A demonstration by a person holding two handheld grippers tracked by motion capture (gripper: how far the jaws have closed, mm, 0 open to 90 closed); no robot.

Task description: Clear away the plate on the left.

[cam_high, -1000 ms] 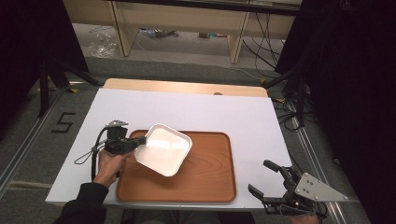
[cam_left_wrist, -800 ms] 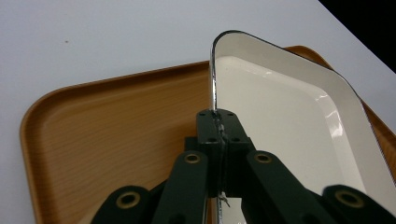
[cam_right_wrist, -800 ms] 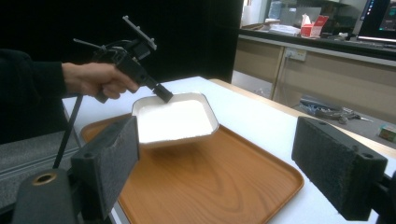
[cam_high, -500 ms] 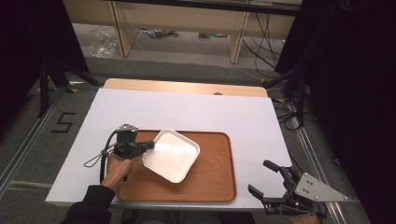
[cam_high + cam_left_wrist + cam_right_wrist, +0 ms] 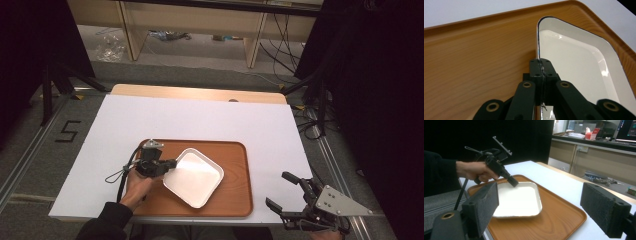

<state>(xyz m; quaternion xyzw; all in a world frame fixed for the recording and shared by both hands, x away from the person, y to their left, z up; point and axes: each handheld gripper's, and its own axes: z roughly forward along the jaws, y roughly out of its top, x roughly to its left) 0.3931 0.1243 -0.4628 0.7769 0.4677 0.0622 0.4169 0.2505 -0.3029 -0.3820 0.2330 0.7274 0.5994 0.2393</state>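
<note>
Pinching white dish (image 5: 579, 60) rim between fingers (image 5: 535, 72)

I see a glossy white dish (image 5: 579, 62) pinched at its rim between my left gripper's (image 5: 541, 66) black jaws, on an orange-brown wood-grain tray (image 5: 474, 57). Beyond the tray lies a plain white table cover (image 5: 200, 117). My right gripper's (image 5: 549, 207) pads are dark grey foam.

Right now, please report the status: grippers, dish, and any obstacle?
Left gripper shut on white dish rim. Right gripper open, off the table edge. Dish over wooden tray; nothing blocking.
</note>
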